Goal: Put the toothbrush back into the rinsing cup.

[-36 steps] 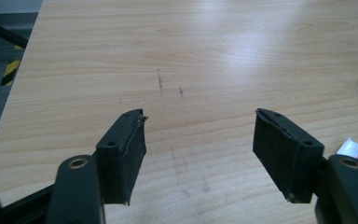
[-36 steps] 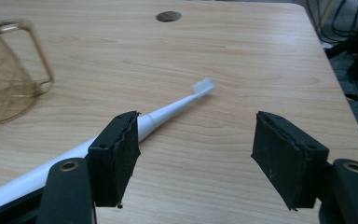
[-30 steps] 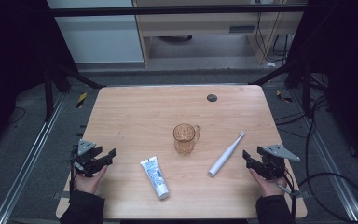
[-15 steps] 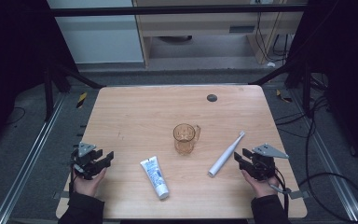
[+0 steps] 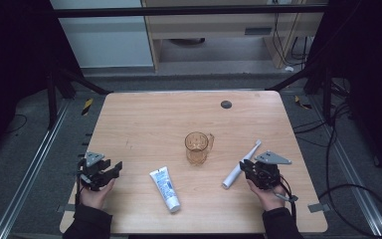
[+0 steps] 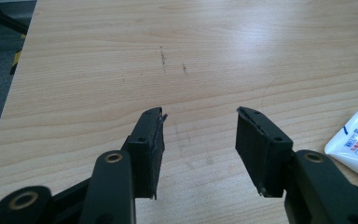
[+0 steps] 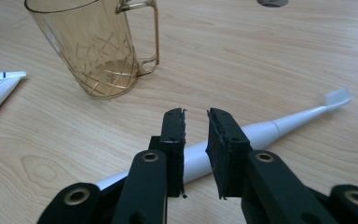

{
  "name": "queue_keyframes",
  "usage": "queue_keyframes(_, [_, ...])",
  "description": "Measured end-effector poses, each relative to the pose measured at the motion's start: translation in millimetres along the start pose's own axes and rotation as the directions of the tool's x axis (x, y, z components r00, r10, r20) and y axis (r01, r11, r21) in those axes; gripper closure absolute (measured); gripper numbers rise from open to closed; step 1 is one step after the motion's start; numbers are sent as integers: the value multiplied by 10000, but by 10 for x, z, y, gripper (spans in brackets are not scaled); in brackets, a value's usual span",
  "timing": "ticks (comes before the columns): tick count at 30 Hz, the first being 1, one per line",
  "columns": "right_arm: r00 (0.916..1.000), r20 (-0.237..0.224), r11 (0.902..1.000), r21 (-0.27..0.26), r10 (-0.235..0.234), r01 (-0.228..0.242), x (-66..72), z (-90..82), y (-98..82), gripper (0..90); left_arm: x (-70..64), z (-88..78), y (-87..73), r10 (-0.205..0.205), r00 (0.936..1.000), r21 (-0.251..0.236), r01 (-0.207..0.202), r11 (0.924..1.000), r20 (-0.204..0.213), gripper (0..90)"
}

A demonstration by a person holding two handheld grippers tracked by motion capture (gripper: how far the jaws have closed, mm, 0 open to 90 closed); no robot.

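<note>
Both grippers differ: left gripper point(image 6: 199, 126) spread over bare wood, right gripper point(image 7: 196, 122) closing around the toothbrush point(image 7: 279, 126) (handle partly hidden).

Black tongs point(image 7: 196, 116), seemingly dark sleeves point(image 5: 87, 224)

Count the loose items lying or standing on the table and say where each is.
3: amber cup mid-table; toothpaste tube to its front-left; electric toothbrush to its right.

Wooden table point(image 5: 144, 124), amber cup point(image 5: 197, 147), toothpaste tube point(image 5: 165, 189), white toothbrush point(image 5: 238, 166) beside right gripper point(image 5: 255, 171)
</note>
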State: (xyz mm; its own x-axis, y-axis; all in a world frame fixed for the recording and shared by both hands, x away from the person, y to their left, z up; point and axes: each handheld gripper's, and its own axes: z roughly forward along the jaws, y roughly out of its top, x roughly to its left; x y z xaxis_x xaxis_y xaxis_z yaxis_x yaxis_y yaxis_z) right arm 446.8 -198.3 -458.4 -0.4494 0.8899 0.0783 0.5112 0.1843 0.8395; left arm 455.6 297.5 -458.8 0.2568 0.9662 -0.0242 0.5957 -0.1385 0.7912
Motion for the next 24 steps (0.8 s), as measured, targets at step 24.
queue_keyframes(24, [9963,-782,9927,1119,-357,444,254,324,-45,900,-44,37,9,262,9997,167,-262,9995,7,515])
